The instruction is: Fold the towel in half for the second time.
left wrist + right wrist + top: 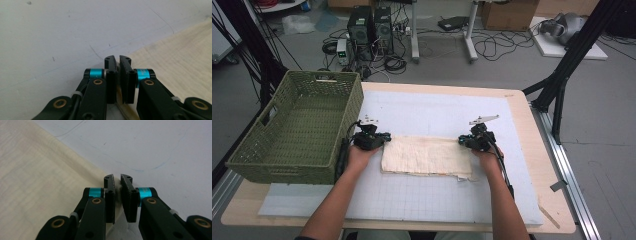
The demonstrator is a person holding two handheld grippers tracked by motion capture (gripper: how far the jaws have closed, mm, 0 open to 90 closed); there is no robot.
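Pinching the cloth [427, 156] at both far corners: left gripper [117, 61] nearly closed on a cream fold between its jaws, right gripper [117, 180] likewise, jaws a slit apart with cloth edge between. Folded flat on the white mat [437, 112], stretching between the two sets of fingers. Best kept level and moved together, both grips equally firm, to avoid skewing. Beyond the left fingers, a green basket [332, 80], seemingly empty.

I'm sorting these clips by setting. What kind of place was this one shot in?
Probably a lab or workshop set up for recording. Computer towers and loose cables sit on the bare floor beyond the table, cardboard boxes stand by the back, and black rig legs flank the table.
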